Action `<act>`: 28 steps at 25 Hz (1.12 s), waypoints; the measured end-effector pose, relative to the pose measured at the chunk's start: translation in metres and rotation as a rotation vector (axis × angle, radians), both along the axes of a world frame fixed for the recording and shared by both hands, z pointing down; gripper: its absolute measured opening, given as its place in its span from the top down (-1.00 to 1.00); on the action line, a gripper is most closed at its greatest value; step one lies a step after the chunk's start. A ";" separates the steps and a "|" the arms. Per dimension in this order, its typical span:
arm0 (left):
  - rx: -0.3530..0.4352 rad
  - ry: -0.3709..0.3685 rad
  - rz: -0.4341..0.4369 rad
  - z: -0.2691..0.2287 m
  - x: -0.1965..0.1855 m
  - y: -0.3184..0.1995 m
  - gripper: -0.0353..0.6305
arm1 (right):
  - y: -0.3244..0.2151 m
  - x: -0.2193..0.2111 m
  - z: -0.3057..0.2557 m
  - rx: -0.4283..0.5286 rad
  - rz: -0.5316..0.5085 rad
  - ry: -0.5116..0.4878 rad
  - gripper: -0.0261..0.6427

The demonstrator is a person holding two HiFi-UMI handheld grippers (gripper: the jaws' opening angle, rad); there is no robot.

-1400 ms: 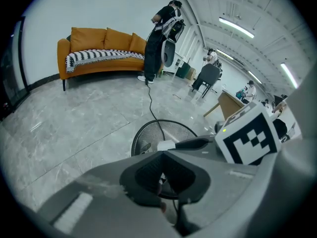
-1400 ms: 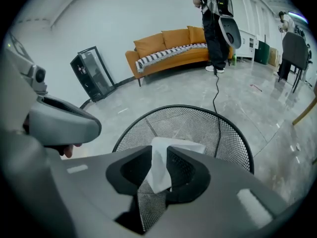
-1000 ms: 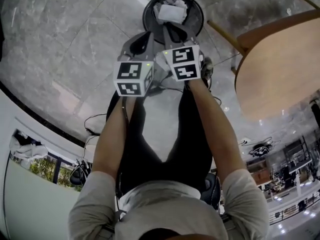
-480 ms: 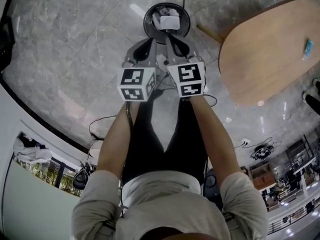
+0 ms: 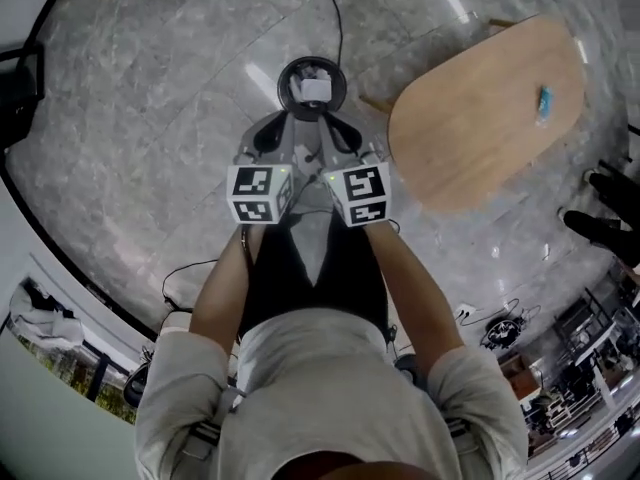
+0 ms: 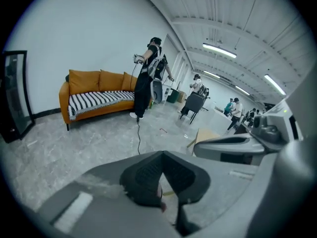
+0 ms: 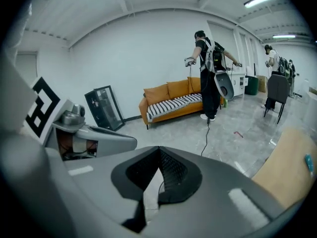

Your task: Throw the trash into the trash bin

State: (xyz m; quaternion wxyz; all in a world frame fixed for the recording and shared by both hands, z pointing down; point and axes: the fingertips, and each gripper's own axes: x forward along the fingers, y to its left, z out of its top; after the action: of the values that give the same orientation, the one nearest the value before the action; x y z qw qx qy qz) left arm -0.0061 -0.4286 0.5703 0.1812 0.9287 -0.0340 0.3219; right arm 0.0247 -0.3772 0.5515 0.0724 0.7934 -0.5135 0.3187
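Observation:
The round black trash bin [image 5: 292, 74] stands on the marble floor ahead of the person's feet, and white crumpled trash [image 5: 314, 90] lies inside it. My left gripper [image 5: 268, 136] and right gripper [image 5: 345, 136] hang side by side high above the floor, on the near side of the bin. In the left gripper view the left gripper [image 6: 162, 155] has its black pads meeting at the tip with nothing between them. The right gripper [image 7: 159, 150] looks the same in the right gripper view, shut and empty. Neither gripper view shows the bin.
A rounded wooden table [image 5: 470, 128] stands to the right of the bin, with a small blue item [image 5: 543, 101] on it. A black cable [image 5: 335, 13] runs over the floor beyond the bin. Farther off are an orange sofa [image 6: 96, 95] and other people [image 7: 209, 73].
Both grippers and the head camera have risen well above the floor. The bin now looks smaller and farther off, and more of the wooden table has come into view.

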 end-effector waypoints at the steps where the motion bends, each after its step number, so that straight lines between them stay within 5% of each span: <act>1: 0.015 0.018 0.005 -0.018 -0.001 0.002 0.85 | 0.003 -0.002 -0.018 0.013 0.002 0.007 0.90; 14: 0.159 0.289 -0.042 -0.209 0.021 0.046 0.85 | 0.048 0.020 -0.225 0.233 0.052 0.250 0.90; 28: 0.209 0.395 0.014 -0.275 0.046 0.116 0.85 | 0.114 0.041 -0.300 0.338 0.109 0.370 0.90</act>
State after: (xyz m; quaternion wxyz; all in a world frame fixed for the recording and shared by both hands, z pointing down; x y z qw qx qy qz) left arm 0.0395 -0.3123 0.2954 0.0847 0.9876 -0.0246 0.1295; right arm 0.0661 -0.2634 0.2514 0.0140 0.8654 -0.4942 0.0811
